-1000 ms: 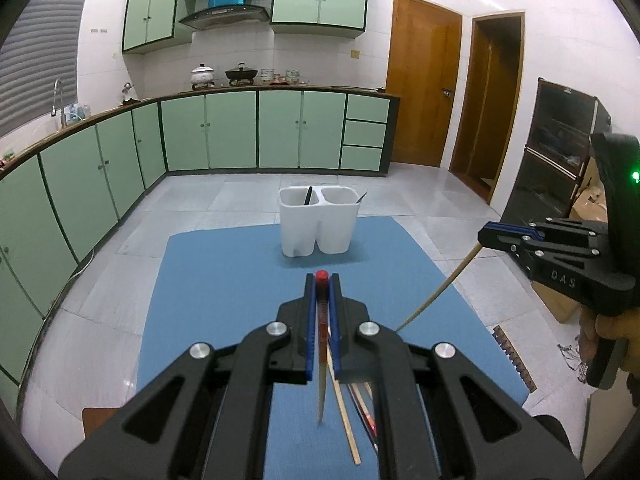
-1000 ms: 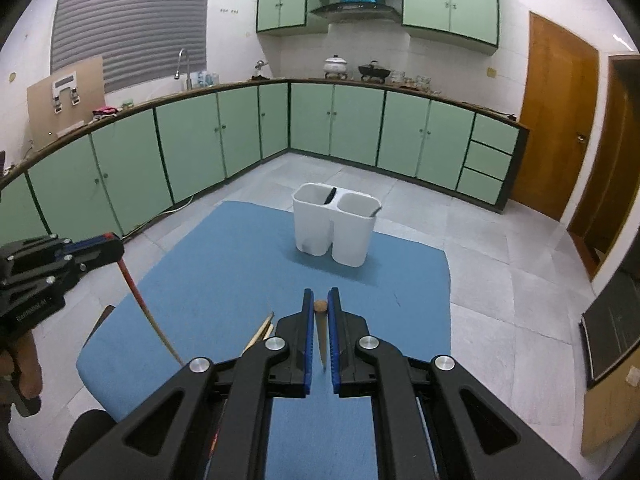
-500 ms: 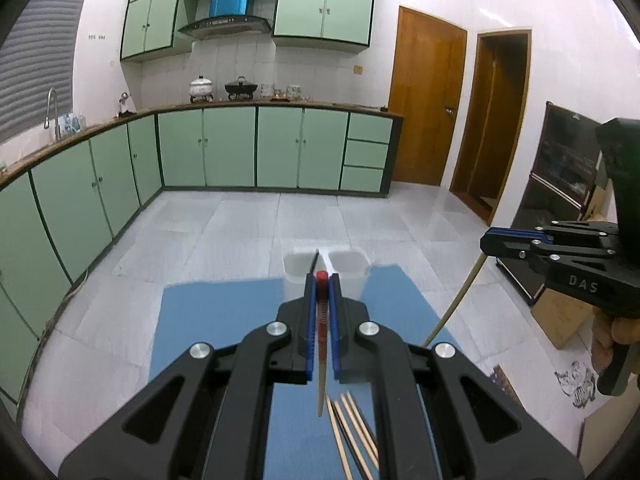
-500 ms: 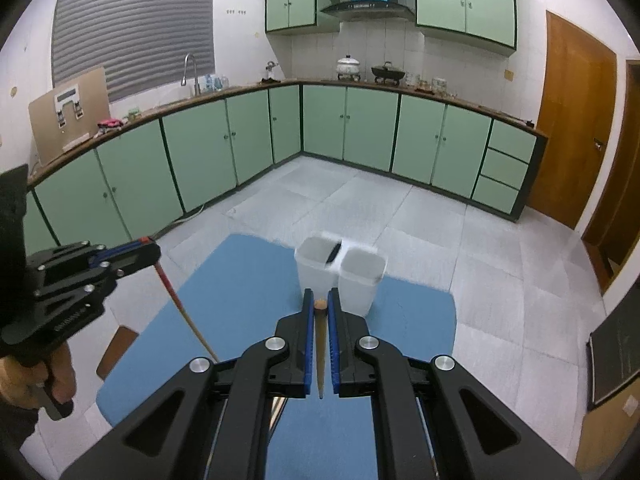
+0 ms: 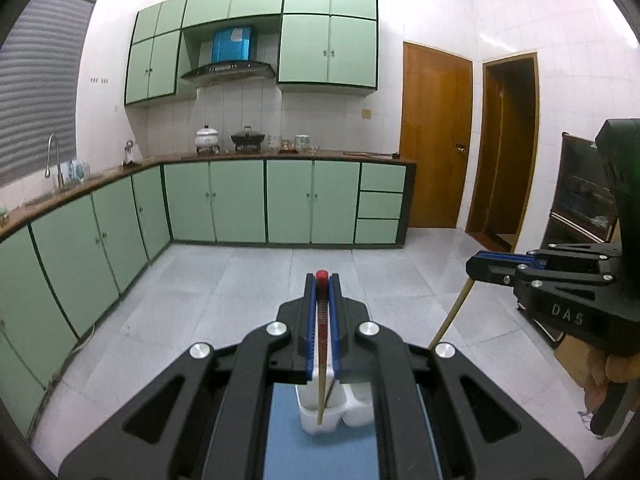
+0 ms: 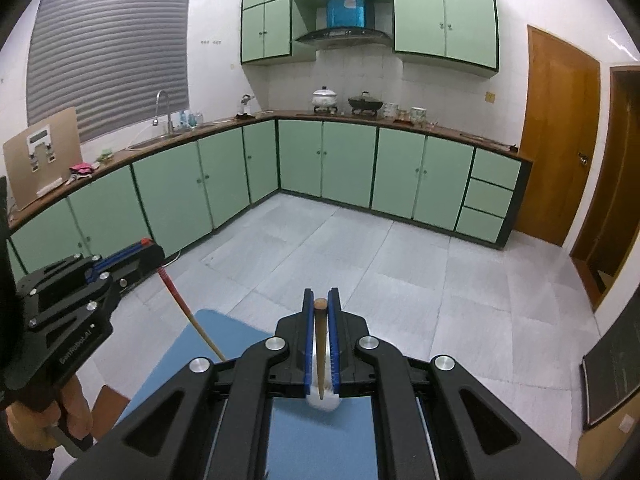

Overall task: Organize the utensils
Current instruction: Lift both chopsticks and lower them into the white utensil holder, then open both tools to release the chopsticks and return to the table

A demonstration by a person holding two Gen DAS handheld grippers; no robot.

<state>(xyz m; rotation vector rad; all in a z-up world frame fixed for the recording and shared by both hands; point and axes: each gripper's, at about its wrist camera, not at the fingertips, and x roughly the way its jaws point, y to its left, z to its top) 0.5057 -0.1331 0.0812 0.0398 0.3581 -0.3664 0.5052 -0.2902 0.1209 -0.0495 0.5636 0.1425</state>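
Note:
My left gripper (image 5: 322,279) is shut on a red-topped chopstick (image 5: 320,360) that hangs point-down between the blue pads. Its tip hangs over the white two-compartment holder (image 5: 352,410) on the blue mat (image 5: 288,444). My right gripper (image 6: 320,295) is shut on a plain wooden chopstick (image 6: 320,352), also hanging point-down in front of the holder (image 6: 326,403). Each view shows the other gripper off to the side: the right gripper (image 5: 476,269) with its wooden chopstick (image 5: 450,316), the left gripper (image 6: 154,250) with its red-topped chopstick (image 6: 188,312). The jaws hide most of the holder.
Green base cabinets (image 5: 236,200) run along the back and left walls under a wooden counter. Grey tiled floor (image 6: 360,256) lies beyond the mat (image 6: 224,332). Wooden doors (image 5: 436,140) and a dark cabinet (image 5: 580,200) stand at the right. A hand (image 6: 48,420) holds the left gripper's handle.
Both grippers have risen and moved forward with their chopsticks. The holder, earlier far ahead on the mat, now sits just under the jaws. The loose chopsticks on the mat have left the view.

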